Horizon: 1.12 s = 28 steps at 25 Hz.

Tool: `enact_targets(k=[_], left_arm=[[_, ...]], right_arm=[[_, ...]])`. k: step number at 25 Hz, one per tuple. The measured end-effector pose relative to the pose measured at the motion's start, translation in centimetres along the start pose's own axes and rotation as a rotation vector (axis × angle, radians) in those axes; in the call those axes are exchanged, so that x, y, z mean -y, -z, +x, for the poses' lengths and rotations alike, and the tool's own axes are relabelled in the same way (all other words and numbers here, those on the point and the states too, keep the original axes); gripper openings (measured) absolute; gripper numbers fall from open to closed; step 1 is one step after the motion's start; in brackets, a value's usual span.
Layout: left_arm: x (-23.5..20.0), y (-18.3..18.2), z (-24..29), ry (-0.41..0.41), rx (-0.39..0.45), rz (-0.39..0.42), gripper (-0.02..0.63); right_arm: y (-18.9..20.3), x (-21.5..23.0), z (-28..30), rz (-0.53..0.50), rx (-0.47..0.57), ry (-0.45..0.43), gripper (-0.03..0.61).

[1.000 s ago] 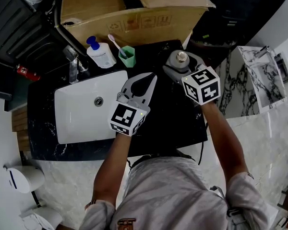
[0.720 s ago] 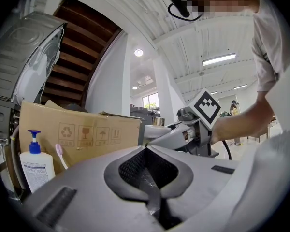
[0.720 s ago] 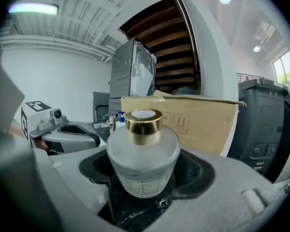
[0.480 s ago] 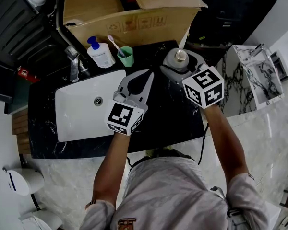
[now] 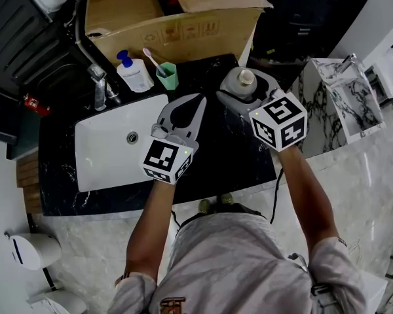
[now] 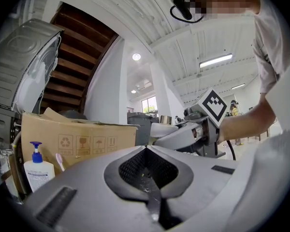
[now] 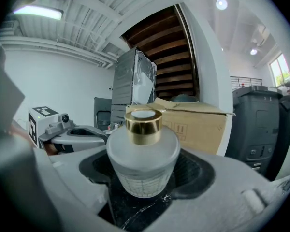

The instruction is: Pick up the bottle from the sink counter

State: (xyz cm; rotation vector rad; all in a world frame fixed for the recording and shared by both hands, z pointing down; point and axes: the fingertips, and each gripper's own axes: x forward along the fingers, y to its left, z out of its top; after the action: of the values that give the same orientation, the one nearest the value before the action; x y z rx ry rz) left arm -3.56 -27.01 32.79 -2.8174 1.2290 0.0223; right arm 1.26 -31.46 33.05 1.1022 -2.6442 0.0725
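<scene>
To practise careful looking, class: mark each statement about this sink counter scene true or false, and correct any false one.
1. The bottle stands on the counter between the jaws of the right gripper. True.
2. The left gripper holds the toothbrush. False: its jaws are together with nothing between them, and the toothbrush stands in the green cup.
3. The bottle has a gold cap. True.
4. The soap dispenser lies in the sink. False: it stands upright on the counter behind the sink, beside the tap.
</scene>
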Motion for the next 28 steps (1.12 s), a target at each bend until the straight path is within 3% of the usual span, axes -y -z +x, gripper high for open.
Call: enact_targets(k=[28], left_arm=[[0.4,-0.7,-0.4,-0.008,0.014,0.011,0.000]], right_arm=[[-0.2,-1.1,-1.2,-0.015,0.021,-0.011,0.333]])
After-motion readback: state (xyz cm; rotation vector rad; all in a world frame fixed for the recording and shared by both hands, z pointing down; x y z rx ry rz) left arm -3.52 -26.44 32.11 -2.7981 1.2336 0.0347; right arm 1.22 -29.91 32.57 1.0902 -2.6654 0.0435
